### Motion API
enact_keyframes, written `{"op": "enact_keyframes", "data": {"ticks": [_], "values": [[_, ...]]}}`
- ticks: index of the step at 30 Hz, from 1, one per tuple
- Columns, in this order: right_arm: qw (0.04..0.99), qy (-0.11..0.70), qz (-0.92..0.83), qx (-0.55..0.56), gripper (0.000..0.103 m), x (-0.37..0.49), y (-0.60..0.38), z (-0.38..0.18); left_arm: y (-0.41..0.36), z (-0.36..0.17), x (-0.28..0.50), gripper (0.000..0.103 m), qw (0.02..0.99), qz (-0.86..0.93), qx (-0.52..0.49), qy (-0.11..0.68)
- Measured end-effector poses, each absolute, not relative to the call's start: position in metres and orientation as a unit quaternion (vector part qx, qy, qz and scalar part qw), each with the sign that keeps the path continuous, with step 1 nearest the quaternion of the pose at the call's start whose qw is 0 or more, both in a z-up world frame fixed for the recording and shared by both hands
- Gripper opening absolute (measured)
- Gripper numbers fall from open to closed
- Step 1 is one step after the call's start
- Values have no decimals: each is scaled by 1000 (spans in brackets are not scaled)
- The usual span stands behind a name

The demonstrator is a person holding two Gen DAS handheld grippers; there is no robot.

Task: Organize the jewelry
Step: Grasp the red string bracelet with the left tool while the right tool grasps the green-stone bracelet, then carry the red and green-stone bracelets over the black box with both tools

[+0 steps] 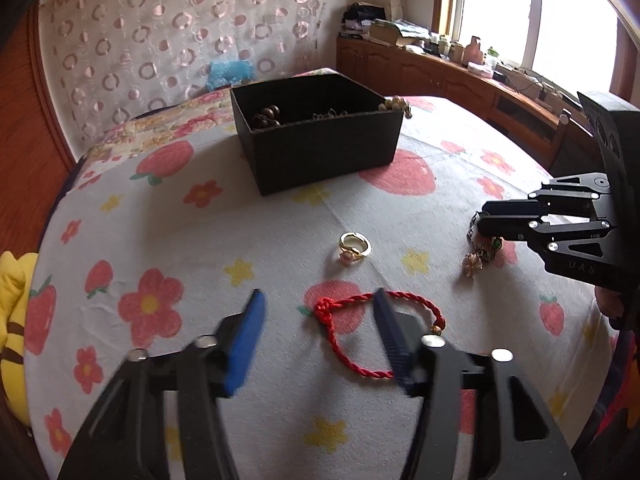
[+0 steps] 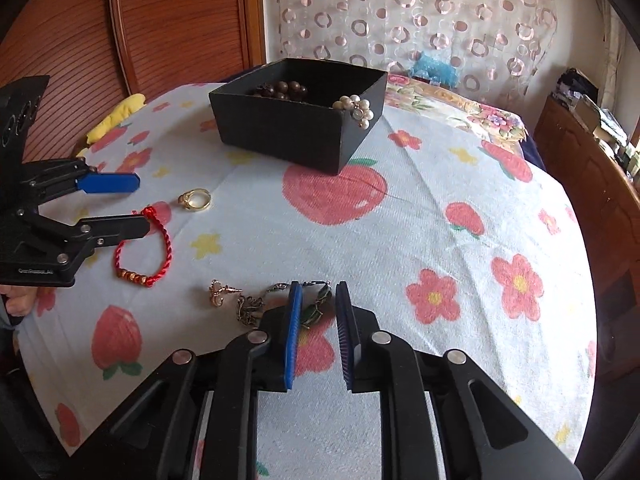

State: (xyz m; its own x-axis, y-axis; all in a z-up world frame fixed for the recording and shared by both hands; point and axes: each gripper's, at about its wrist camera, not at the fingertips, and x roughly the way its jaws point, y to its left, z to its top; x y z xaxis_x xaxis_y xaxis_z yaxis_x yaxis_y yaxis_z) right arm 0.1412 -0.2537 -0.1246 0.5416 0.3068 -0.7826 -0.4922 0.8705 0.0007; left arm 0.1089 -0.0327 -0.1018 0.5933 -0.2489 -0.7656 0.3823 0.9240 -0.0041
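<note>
A black open box (image 1: 320, 148) (image 2: 288, 128) stands on the bed and holds brown beads (image 2: 284, 89) and a pearl string (image 2: 359, 109) draped over its corner. A gold ring (image 1: 354, 248) (image 2: 195, 199) lies in front of it. My left gripper (image 1: 320, 300) (image 2: 138, 204) is open, low over a red cord bracelet (image 1: 348, 336) (image 2: 144, 252). My right gripper (image 2: 319, 292) (image 1: 478, 222) is part open around a green-and-chain bracelet (image 2: 318, 306) (image 1: 486, 250), not clamped on it. A gold earring (image 2: 220, 293) (image 1: 472, 262) lies beside it.
The bed cover (image 1: 200, 240) has a strawberry and flower print. A yellow soft toy (image 1: 12, 320) (image 2: 116, 116) lies at the bed's edge. A wooden cabinet (image 1: 460, 76) with clutter runs under the window. A patterned curtain (image 2: 420, 12) hangs behind.
</note>
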Motion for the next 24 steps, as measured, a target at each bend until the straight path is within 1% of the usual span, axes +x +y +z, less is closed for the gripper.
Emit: {"op": "enact_keyframes", "data": {"ticks": [4,6,7,8,10,16,24], "values": [[874,413,231,-107,19,140,-256,-126,-39,-104,111,36,888,-178,94,414],[874,413,232,-105,19,140,-256,-126,-40,-104,111,23,888,-181,93,413],[874,413,232,-104,19,140,-256,-126,-40,-104,110,18,887,-183,93,413],[875,413,232,-105,19,140,-256,-126,-40,-104,110,9,887,-184,92,413],[874,413,232,-108,9,140,-256,-125,-40,-103,108,8,887,-187,92,412],[876,407,236,-111,8,141,-255,-117,-37,-83,106,8,903,-184,79,381],[892,366,245,-104,8,138,-254,-78,-29,-49,102,8,921,-181,61,339]]}}
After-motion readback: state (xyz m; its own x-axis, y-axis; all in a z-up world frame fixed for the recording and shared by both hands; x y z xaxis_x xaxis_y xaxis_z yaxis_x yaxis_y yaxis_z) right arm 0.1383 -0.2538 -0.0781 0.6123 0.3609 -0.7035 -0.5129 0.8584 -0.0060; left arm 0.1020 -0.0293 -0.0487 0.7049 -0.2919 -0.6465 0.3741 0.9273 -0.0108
